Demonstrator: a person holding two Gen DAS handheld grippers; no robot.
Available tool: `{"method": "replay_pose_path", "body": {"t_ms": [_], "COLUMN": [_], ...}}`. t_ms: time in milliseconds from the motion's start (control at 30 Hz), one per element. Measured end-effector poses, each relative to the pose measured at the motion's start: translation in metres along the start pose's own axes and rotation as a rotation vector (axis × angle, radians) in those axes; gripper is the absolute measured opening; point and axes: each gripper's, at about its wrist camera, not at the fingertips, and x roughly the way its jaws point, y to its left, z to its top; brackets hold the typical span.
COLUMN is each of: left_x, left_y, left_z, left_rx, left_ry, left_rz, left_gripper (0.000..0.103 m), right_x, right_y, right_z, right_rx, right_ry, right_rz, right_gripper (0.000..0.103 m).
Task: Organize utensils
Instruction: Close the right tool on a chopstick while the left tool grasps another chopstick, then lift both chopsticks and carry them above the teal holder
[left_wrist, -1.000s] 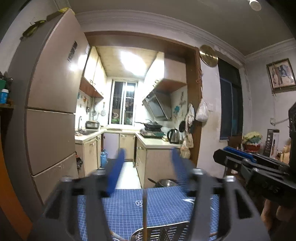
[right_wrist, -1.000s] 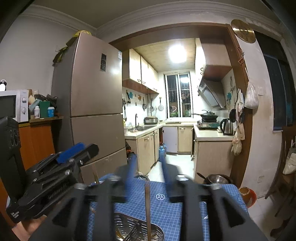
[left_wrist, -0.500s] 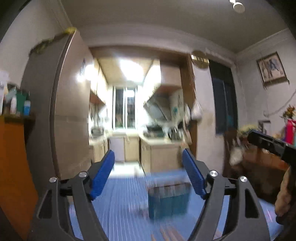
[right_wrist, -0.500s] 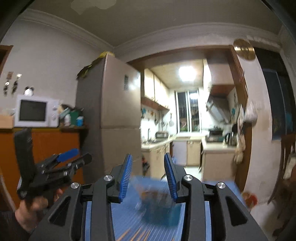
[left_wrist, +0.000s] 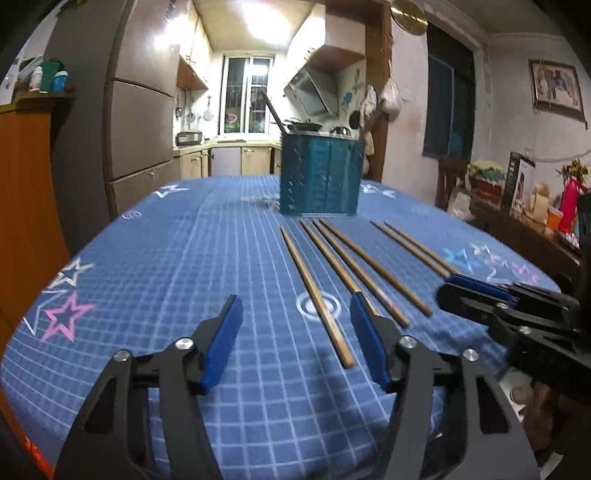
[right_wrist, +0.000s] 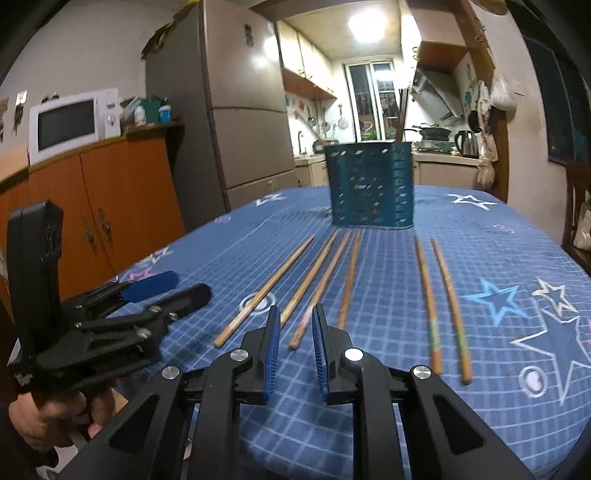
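Now it's the approach: six long wooden chopsticks (right_wrist: 321, 280) lie loose on the blue checked surface (right_wrist: 480, 258), just before the teal perforated holder (right_wrist: 371, 184), none picked up yet. Both grippers angle down over the near ends. Left gripper (left_wrist: 295, 332) half spread and closing, empty; right gripper (right_wrist: 293, 332) narrowing to a slim gap, nothing between. Next, I'd judge: pinch one stick.

Home kitchen – fridge (right_wrist: 236, 122), microwave (right_wrist: 70, 123).
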Motion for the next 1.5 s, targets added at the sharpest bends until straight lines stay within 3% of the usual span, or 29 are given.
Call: {"method": "replay_pose_path", "body": {"t_ms": [233,633,733,833,1067,1200,1500], "left_x": [0.001,0.005,0.007,0.007,0.004,0.001,-0.005], "left_y": [-0.009,-0.018,-0.023,-0.025,-0.033,-0.036,-0.032], "left_z": [-0.023,-0.031,-0.033,-0.037,-0.047,-0.052,-0.052], "left_rx": [0.018,0.024,0.030,0.033,0.061,0.064,0.031], "left_ry": [0.010,0.013,0.012,0.003,-0.043,-0.073,-0.099], "left_rz": [-0.014,-0.031,-0.035,-0.024,0.026,0.051,0.066], "left_gripper": [0.040,0.037,0.030,0.020,0.018,0.008,0.005], "right_x": [0.021,0.035,0.034,0.033,0.031,0.030,0.027], "right_y": [0.010,0.006,0.005,0.005,0.007,0.007,0.004], "right_z": [-0.015,-0.016,-0.016,-0.018,-0.022,-0.024,-0.025], "right_rx": [-0.023,-0.012,-0.009,-0.010,-0.020,-0.009,0.005], "right_ry": [0.052,0.048,0.044,0.035,0.016,-0.007,-0.048], "right_rz": [-0.041,-0.073,-0.075,-0.080,-0.093,-0.102,-0.116], "right_gripper": [0.013,0.010,0.010,0.010,0.010,0.009,0.008]}}
